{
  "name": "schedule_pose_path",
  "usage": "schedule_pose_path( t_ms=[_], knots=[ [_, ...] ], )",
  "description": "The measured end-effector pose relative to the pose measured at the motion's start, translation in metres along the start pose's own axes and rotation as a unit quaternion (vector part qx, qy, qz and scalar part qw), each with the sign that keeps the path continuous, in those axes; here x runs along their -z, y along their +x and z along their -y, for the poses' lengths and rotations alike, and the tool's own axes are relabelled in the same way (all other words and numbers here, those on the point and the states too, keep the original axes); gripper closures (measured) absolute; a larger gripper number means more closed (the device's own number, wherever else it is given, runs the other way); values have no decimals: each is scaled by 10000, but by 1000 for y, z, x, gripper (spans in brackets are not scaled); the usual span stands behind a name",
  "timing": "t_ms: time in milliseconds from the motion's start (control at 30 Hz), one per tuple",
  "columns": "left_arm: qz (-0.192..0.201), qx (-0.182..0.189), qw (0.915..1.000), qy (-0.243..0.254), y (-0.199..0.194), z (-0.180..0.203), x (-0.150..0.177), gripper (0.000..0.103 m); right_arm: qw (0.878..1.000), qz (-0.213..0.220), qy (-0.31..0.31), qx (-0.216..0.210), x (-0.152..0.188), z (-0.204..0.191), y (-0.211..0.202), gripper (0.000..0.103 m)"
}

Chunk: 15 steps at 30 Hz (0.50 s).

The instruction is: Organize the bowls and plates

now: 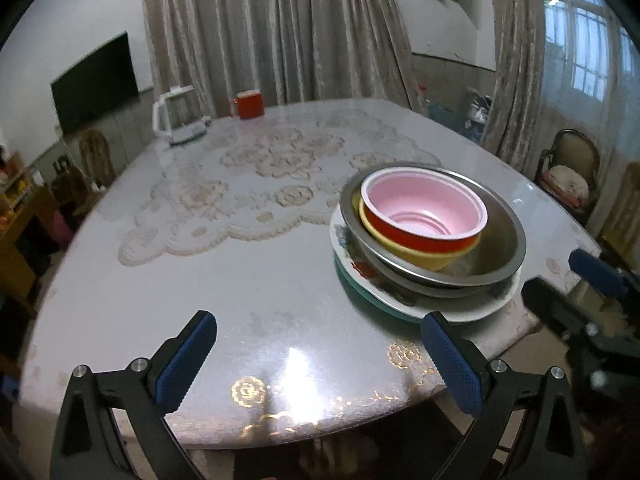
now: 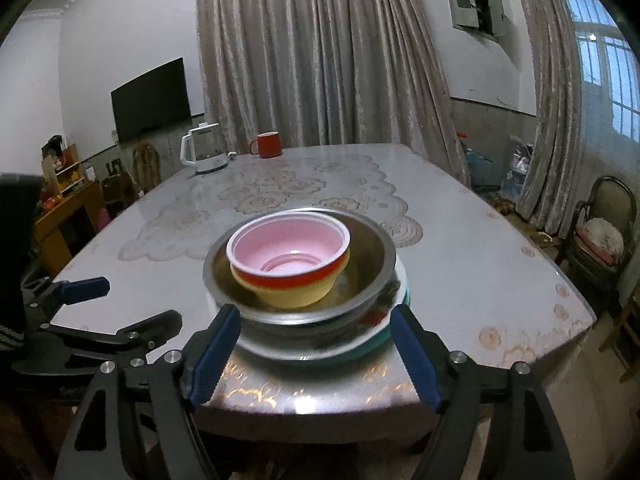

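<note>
Stack looks done: red bowl (image 2: 288, 252) in yellow bowl (image 2: 296, 294) in steel bowl (image 2: 372, 280) on 2 plates (image 2: 384, 330) at table (image 2: 480, 264) edge, my left gripper (image 1: 318, 360) and right gripper (image 2: 316, 354) spread wide, holding nothing.

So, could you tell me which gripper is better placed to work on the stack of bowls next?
Probably the right gripper: open, it faces the red bowl with pink inside straight ahead. The left gripper, also open, points at bare table beside the stack.
</note>
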State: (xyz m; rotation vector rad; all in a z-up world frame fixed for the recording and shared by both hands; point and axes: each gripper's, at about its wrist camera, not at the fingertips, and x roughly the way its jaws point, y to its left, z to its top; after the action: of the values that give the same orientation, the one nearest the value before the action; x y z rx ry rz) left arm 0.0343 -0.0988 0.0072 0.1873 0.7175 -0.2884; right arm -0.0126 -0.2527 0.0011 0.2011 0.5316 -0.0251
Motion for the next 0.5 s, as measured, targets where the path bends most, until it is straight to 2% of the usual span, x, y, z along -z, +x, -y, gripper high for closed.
schedule_pose_path(
  t_ms=[100,200,267,500],
  knots=[
    [165,-139,9996,-168,-8,-7,0,0,9998,2,-32,208,4,-2,0,25],
    [155,81,9987,-481,-11,-17,-1,0,9997,5,65,224,5,1,-2,25],
    [96,97,9982,-580,-10,-20,0,0,9996,-11,76,253,4,1,-1,25],
    [32,-47,9988,-496,-8,-16,2,0,9998,-74,95,134,6,-1,1,25]
  ],
)
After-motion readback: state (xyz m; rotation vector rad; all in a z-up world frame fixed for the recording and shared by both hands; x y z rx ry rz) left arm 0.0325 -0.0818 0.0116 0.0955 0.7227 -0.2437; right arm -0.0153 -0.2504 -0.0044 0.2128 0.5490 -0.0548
